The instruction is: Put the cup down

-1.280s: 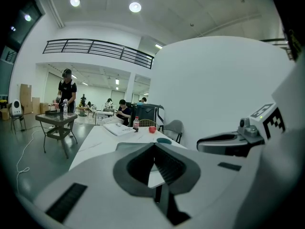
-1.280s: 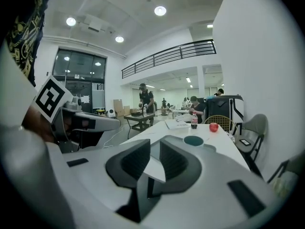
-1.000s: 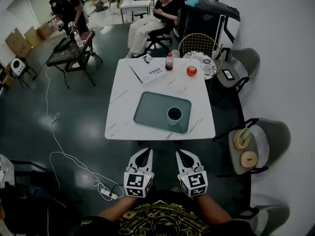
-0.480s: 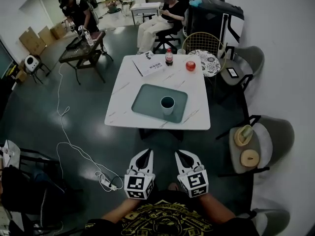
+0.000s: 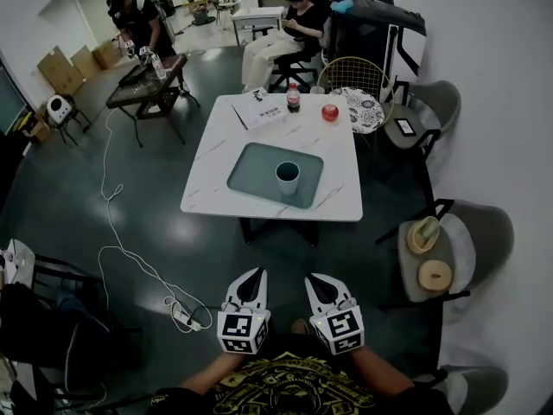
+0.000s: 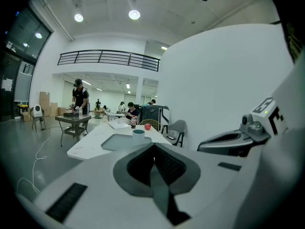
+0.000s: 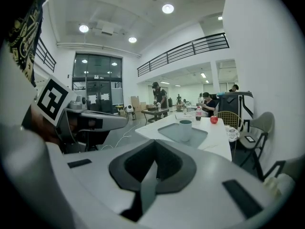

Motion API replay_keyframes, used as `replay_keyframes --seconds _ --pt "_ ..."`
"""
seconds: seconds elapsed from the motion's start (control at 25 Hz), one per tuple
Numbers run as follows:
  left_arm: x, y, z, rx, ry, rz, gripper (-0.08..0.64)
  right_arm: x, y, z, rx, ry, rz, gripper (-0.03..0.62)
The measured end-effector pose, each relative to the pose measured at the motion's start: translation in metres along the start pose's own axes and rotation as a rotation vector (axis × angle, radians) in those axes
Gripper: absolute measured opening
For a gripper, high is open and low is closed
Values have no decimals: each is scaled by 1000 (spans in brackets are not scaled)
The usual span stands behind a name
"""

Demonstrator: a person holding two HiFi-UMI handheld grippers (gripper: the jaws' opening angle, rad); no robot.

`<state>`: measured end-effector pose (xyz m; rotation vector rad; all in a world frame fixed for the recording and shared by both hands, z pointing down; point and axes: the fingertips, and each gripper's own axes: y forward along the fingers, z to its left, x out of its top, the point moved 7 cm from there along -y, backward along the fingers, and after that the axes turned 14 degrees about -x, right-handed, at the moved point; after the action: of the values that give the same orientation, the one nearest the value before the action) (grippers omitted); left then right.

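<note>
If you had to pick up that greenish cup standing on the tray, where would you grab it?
Probably its round side wall, midway up, coming level from the near side. The grey-green cup stands upright, no handle showing, and the grey-green tray is bare around it.

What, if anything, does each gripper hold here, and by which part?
Nothing is held. The left gripper and the right gripper are both shut and empty; the cup stands on the tray, far from both.

The left hand-held gripper and right hand-held gripper hang side by side, jaws together, empty.
</note>
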<state>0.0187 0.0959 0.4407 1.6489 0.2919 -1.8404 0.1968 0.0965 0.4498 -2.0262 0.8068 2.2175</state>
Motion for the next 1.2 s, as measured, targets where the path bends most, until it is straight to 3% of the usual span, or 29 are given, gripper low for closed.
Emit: replay_keyframes --seconds 0.32,1.2 --pt "-7 0 -8 -23 -7 7 11 -7 -6 2 9 3 19 6" --pt "-6 5 -4 4 -16 10 11 -16 2 0 35 -4 39 5"
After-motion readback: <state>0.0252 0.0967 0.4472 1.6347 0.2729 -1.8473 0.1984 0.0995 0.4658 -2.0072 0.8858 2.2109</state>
